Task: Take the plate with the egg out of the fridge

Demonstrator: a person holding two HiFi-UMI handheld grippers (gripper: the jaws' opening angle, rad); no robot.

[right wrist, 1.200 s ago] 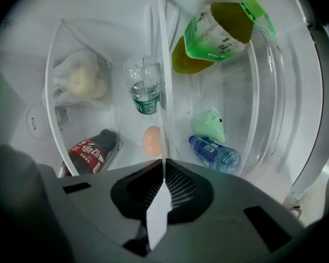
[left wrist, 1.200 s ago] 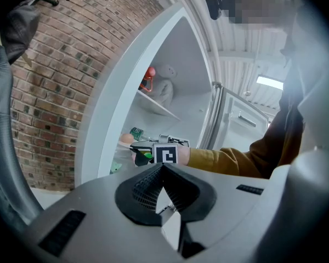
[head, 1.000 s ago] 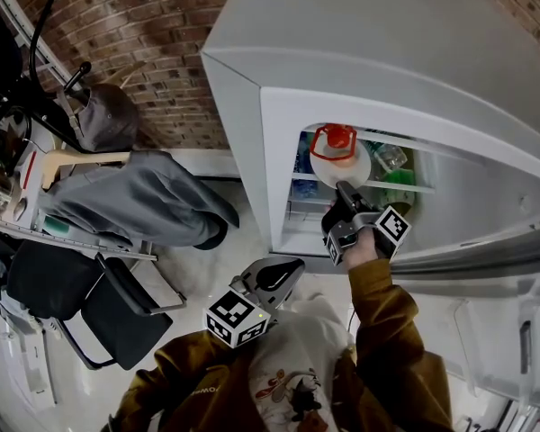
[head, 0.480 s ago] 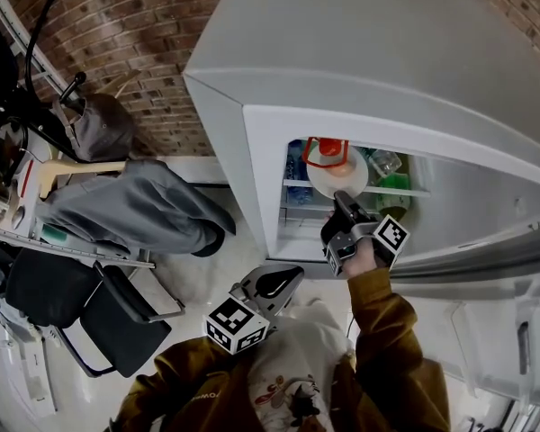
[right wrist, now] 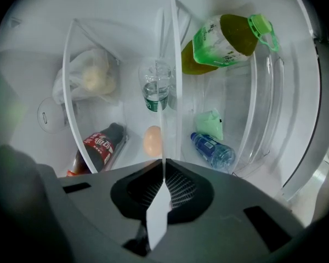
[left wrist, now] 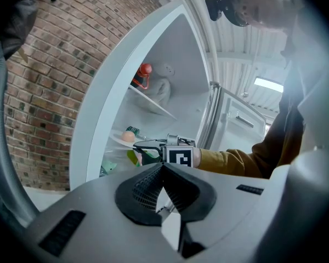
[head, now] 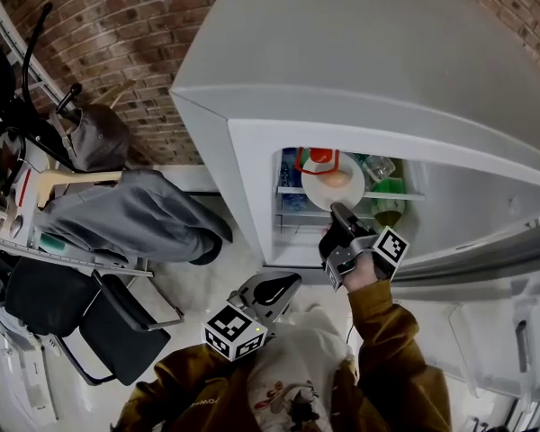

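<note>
**A:** At the fridge mouth, where does the plate sit?

**B:** Level in the open front, before a shelf edge, with the egg lying on top. The right gripper has the near rim.

**A:** How firm a hold?

**B:** Its jaws are closed down to the rim's thickness. In the right gripper view the plate runs edge-on out from between the pads, and the egg is just beside that line.

**A:** Does the plate touch the shelf?

**B:** I cannot tell from any view.

**A:** And the left gripper?

**B:** Low by the person's chest, well apart from the fridge. Its jaws are together with nothing between them.

**A:** What lies round the plate inside?

**B:** On the egg's side there is a cola bottle and a bag. On the other side are a green bottle and a water bottle.

**A:** Outside the fridge?

**B:** A brick wall beside it, and a black chair on the floor to the person's left.
</note>
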